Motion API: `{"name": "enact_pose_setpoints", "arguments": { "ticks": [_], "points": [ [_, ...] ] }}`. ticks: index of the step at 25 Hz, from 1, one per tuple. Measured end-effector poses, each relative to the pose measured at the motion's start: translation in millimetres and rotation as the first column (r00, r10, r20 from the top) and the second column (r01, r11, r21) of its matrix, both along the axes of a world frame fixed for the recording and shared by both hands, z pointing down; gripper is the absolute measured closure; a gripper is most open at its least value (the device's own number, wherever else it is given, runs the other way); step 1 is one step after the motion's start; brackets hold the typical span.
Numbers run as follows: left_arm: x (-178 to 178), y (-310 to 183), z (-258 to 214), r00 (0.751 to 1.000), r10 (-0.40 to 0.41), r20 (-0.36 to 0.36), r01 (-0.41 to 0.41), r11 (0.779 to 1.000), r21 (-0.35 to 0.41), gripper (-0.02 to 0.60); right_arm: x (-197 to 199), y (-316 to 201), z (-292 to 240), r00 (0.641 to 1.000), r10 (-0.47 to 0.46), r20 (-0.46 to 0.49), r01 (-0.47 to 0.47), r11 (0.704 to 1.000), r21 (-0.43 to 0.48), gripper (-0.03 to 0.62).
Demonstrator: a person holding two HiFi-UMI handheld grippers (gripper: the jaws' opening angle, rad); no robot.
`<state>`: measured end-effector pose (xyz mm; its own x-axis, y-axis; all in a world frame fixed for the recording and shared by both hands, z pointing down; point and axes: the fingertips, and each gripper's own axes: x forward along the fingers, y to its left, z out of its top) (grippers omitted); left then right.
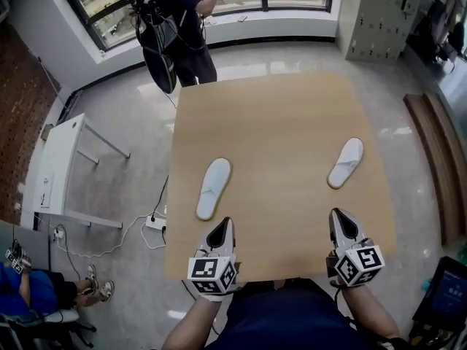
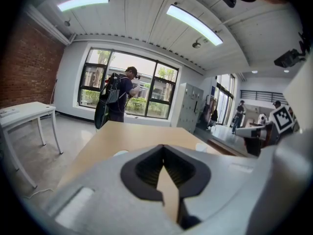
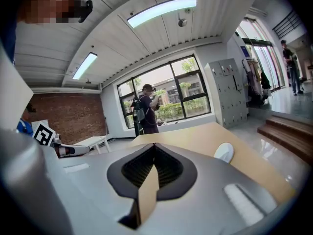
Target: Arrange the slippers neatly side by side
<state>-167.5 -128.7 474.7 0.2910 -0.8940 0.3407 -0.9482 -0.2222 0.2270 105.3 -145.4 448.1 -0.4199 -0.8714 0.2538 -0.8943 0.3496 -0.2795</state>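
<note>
Two white slippers lie far apart on the wooden table [image 1: 277, 115]. The left slipper [image 1: 213, 188] sits toward the left edge and the right slipper [image 1: 346, 162] toward the right edge, both angled up to the right. My left gripper [image 1: 225, 223] hovers at the near edge just behind the left slipper, shut and empty. My right gripper [image 1: 337, 214] is shut and empty a little nearer than the right slipper. In the right gripper view the right slipper [image 3: 224, 152] shows ahead to the right of the closed jaws [image 3: 154, 145]. The left gripper view shows its closed jaws [image 2: 163, 147].
A person with a backpack [image 1: 175, 20] stands past the table's far left corner by the window. A white side table [image 1: 55, 170] stands on the left, with a power strip and cables [image 1: 155, 222] on the floor. Wooden steps [image 1: 438, 159] run along the right.
</note>
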Motion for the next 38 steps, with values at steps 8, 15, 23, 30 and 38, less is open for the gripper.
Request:
{"name": "enact_pose_setpoints", "arguments": {
  "ticks": [8,15,23,30,38],
  "points": [
    [-42,-31,34,0.999,0.002,0.037,0.0,0.999,-0.052,0.577,23,-30,19,0.988,0.112,-0.105,-0.114,0.993,-0.009,0.583],
    [-58,-51,70,0.991,0.005,0.137,0.01,0.993,-0.115,0.577,44,-75,32,0.979,0.129,-0.155,-0.13,0.991,0.002,0.583],
    [-93,-75,104,0.965,-0.033,0.261,0.079,0.983,-0.168,0.577,70,-121,68,0.962,0.127,-0.242,-0.136,0.991,-0.018,0.583],
    [-97,-91,134,0.945,0.029,0.326,0.054,0.969,-0.241,0.577,92,-152,101,0.959,0.143,-0.247,-0.171,0.98,-0.098,0.583],
    [-94,-109,170,0.944,0.068,0.323,0.042,0.946,-0.322,0.577,124,-194,162,0.935,0.152,-0.319,-0.222,0.956,-0.195,0.583]
  ]
}}
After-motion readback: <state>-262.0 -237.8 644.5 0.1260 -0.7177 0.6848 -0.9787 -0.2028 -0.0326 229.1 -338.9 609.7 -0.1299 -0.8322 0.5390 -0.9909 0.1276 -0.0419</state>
